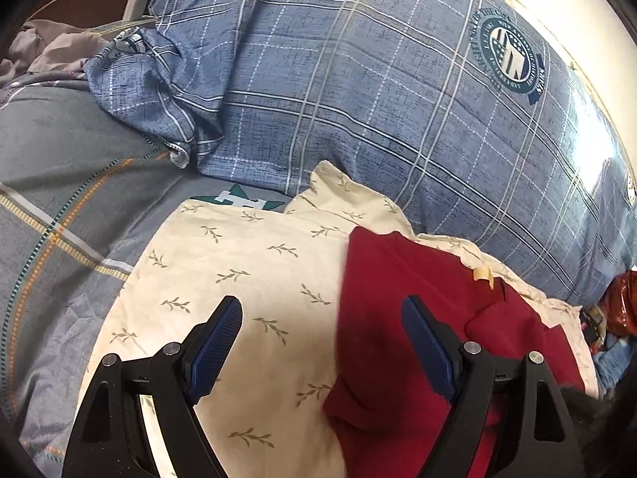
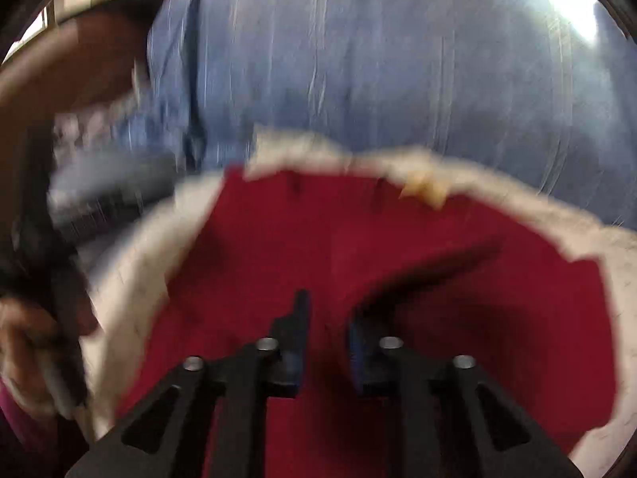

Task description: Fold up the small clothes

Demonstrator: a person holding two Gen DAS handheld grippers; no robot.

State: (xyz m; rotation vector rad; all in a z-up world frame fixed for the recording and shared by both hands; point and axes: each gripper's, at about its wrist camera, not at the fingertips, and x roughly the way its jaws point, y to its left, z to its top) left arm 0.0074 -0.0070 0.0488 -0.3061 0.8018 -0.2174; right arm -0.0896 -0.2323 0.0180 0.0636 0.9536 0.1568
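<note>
Red garment (image 1: pixel 398 318) looks only part folded on the cream cloth (image 1: pixel 247 263); left gripper (image 1: pixel 322 314) fingers spread, right gripper (image 2: pixel 328 310) fingers pinching a fold.

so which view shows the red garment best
The left wrist view: the red garment is sharp there, lying on the cream leaf-print cloth. The right wrist view shows more of it but motion-blurred, with the right tongs close over it.

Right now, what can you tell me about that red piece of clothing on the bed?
The red garment is plain, deep crimson, soft-looking cloth with a small pale tag near its far edge. It lies partly folded and creased on a cream leaf-print cloth. The right gripper pinches a ridge of it; the left gripper hangs open above its left edge.
</note>
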